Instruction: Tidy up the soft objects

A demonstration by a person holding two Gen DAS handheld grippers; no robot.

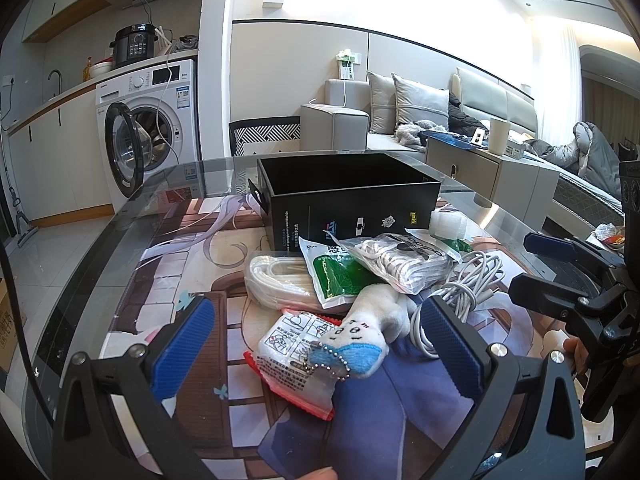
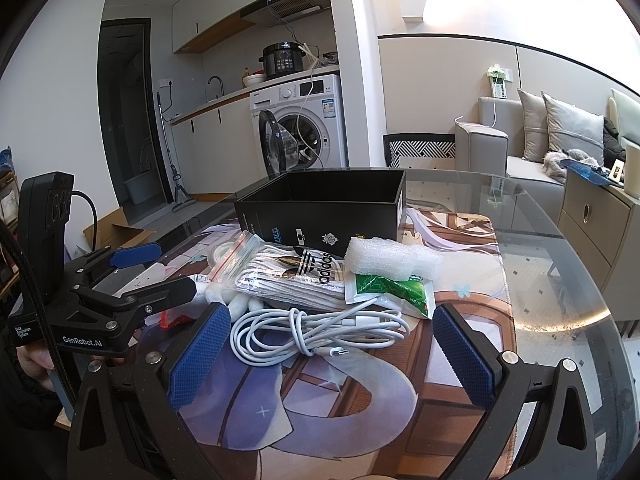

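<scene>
Only our left view shows the plush keychain [image 1: 362, 344], white and blue, at twelve o'clock between our left gripper [image 1: 320, 344]'s released fingers; our right gripper [image 2: 332, 354] also gapes, over the white cable [image 2: 316, 330].

Room beyond the glass table [image 2: 560, 280], kitchen side and lounge side.

A white washing machine [image 1: 160, 120] is seen under the counter with its round door [image 1: 122, 148] swung open; a black multicooker [image 1: 134, 44] is set on top of it, a white cable hanging down past the drum. A tap [image 2: 216, 82] and range hood [image 2: 292, 6] are noted along the same wall, a mop [image 2: 172, 152] leaned nearby. A grey sofa [image 2: 504, 148] carries 2 cushions [image 2: 560, 128]. A patterned chair back [image 2: 420, 148] is seen behind the table. A printed mat [image 2: 360, 392] is laid on the glass. An open cardboard box [image 2: 116, 232] sits on the floor.
</scene>
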